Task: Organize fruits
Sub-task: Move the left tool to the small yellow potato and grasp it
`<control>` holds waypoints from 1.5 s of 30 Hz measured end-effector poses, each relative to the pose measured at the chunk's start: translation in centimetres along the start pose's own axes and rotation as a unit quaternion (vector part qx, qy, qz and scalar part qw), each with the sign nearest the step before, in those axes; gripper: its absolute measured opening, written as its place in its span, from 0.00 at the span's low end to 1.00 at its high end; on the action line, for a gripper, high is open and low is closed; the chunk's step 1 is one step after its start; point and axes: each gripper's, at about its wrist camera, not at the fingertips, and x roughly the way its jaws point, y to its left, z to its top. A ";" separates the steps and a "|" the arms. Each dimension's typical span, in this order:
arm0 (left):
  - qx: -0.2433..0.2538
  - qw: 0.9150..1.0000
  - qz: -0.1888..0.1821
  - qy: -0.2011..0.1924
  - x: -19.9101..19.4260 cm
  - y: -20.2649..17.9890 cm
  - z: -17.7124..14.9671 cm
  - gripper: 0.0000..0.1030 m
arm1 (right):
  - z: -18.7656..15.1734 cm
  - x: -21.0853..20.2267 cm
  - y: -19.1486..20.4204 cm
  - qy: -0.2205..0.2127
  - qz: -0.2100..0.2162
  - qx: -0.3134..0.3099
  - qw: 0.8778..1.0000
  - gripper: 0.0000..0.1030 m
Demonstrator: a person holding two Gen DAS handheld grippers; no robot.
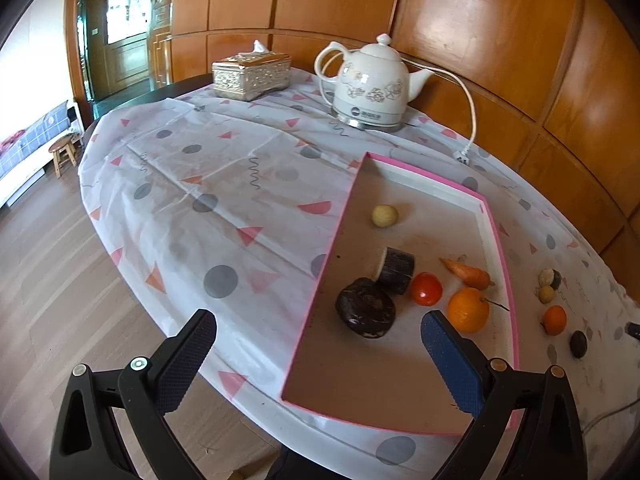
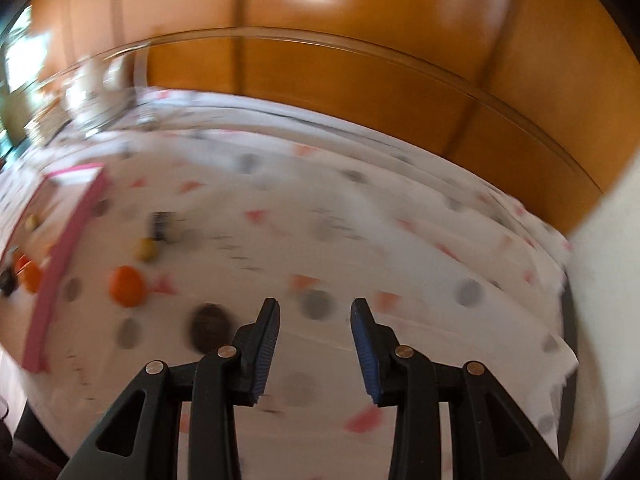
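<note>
A: Left gripper (image 1: pixel 318 334), black w/ blue ribbed pads — jaws spread wide, nothing between the pads. It hangs over the near end of the shallow pink-rimmed cardboard tray (image 1: pixel 331 240).

B: Fruit rel. to it?

A: Beyond the tips, inside the tray: dark round flattened fruit (image 1: pixel 365 307) closest, big orange (image 1: pixel 467 309) just by the right pad, red tomato (image 1: pixel 427 289), dark cut cylinder piece (image 1: pixel 396 265), carrot (image 1: pixel 468 272), pale yellow ball (image 1: pixel 385 215) farthest.

B: Right gripper (image 2: pixel 315 308)?

A: Jaws part open, a gap, empty. Pic is blurred. Small orange fruit (image 2: pixel 127 285) and a dark round one (image 2: pixel 209 326) lie on the cloth to its left, outside the tray.

B: Surface, room?

A: White tablecloth w/ grey dots and pink triangles (image 1: pixel 192 184); white ceramic kettle (image 1: pixel 370 84), gold tissue box (image 1: pixel 251 75) at the far side; wood-panel wall (image 1: pixel 500 40) behind.
</note>
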 end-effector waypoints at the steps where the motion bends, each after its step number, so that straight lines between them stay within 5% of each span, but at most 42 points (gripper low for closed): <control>1: 0.004 1.000 -0.002 0.001 0.0 -0.3 0.0 1.00 | -0.3 0.2 -1.4 0.001 -0.014 0.015 1.000 0.36; 7: 0.023 1.000 -0.014 0.002 -0.1 -1.5 0.3 1.00 | -2.6 1.7 -9.0 0.021 -0.082 0.128 0.988 0.36; 13: 0.053 0.998 -0.021 -0.003 -0.2 -3.6 1.1 1.00 | -4.7 3.4 -13.6 0.064 -0.097 0.232 0.966 0.36; 33: 0.168 0.971 -0.159 0.063 1.6 -16.5 1.7 0.94 | -5.0 3.6 -15.2 0.068 -0.095 0.275 0.954 0.47; 41: 0.219 0.948 -0.207 0.106 4.1 -22.7 1.6 0.59 | -4.6 3.4 -14.7 0.062 -0.079 0.266 0.959 0.47; 45: 0.239 0.939 -0.219 0.118 5.5 -25.6 1.4 0.56 | -4.4 3.3 -14.3 0.059 -0.073 0.259 0.961 0.48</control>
